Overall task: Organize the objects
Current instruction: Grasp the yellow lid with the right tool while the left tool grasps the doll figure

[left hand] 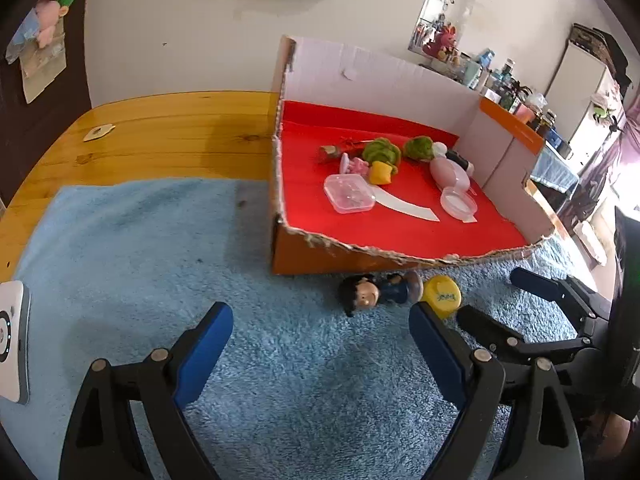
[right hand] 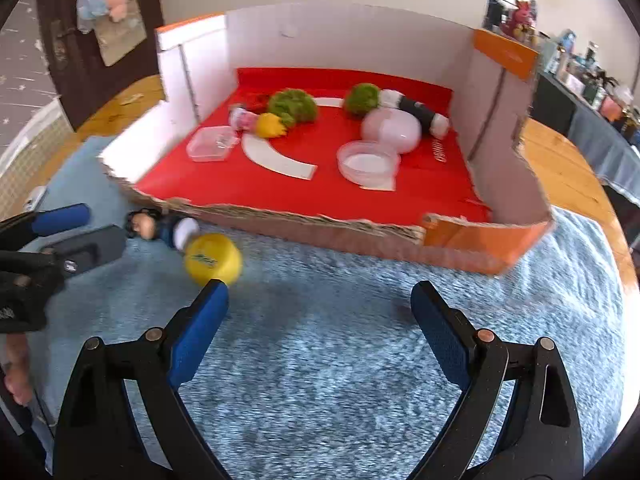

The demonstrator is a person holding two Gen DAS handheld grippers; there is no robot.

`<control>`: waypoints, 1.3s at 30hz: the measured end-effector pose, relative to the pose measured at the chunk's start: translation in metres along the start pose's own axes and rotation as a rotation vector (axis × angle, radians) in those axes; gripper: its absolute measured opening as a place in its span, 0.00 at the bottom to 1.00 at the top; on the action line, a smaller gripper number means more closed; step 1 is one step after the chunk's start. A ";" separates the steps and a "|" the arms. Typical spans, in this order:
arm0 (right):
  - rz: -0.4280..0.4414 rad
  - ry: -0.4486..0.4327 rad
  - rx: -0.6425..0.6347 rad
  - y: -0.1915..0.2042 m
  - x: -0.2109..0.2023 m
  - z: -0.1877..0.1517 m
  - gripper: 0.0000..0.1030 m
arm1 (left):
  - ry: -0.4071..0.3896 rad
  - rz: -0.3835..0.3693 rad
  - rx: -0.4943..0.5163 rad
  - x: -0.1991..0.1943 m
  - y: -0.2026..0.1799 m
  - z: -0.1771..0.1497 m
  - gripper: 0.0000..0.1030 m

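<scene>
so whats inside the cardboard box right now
The cardboard box holds two green plush balls, a yellow toy, a pink egg-shaped case, a square clear container, a round clear lid and white paper strips. Whatever lies behind the plush balls is hidden.

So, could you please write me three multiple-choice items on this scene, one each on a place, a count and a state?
1. Where does the dark-haired doll lie?
A. Inside the box
B. On the blue rug, at the box's front wall
C. On the bare wooden table

2. How many green fuzzy balls are in the cardboard box?
A. One
B. Two
C. Four

3. How are the two grippers?
A. Both open, holding nothing
B. Both shut on toys
C. Only the left one shut

Answers:
1 B: it lies on the blue rug beside the yellow ball, outside the box.
2 B: one green fuzzy ball and a second sit on the red floor.
3 A: the left gripper and right gripper both show spread fingers with only rug between.
</scene>
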State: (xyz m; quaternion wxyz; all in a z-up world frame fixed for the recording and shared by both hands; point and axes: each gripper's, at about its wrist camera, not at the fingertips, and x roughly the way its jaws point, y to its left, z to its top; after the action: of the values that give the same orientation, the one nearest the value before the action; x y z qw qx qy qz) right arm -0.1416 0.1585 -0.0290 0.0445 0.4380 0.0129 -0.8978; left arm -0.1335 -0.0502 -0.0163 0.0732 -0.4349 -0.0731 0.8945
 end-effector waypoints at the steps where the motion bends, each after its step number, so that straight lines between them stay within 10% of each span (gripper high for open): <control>1: 0.010 0.000 -0.012 0.006 0.001 0.001 0.91 | -0.003 0.001 0.000 -0.001 0.000 0.001 0.89; 25: 0.013 -0.001 0.052 -0.007 0.009 0.010 0.90 | 0.015 -0.039 0.044 0.011 -0.017 0.001 0.83; 39: 0.068 -0.014 0.004 0.000 0.010 0.011 0.66 | 0.016 -0.103 0.112 0.017 -0.027 0.009 0.65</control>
State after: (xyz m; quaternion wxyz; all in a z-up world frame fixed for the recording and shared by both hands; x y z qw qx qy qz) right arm -0.1562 0.1569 -0.0303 0.0739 0.4322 -0.0042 -0.8988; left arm -0.1490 -0.0206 -0.0187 0.1439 -0.4330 -0.0446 0.8887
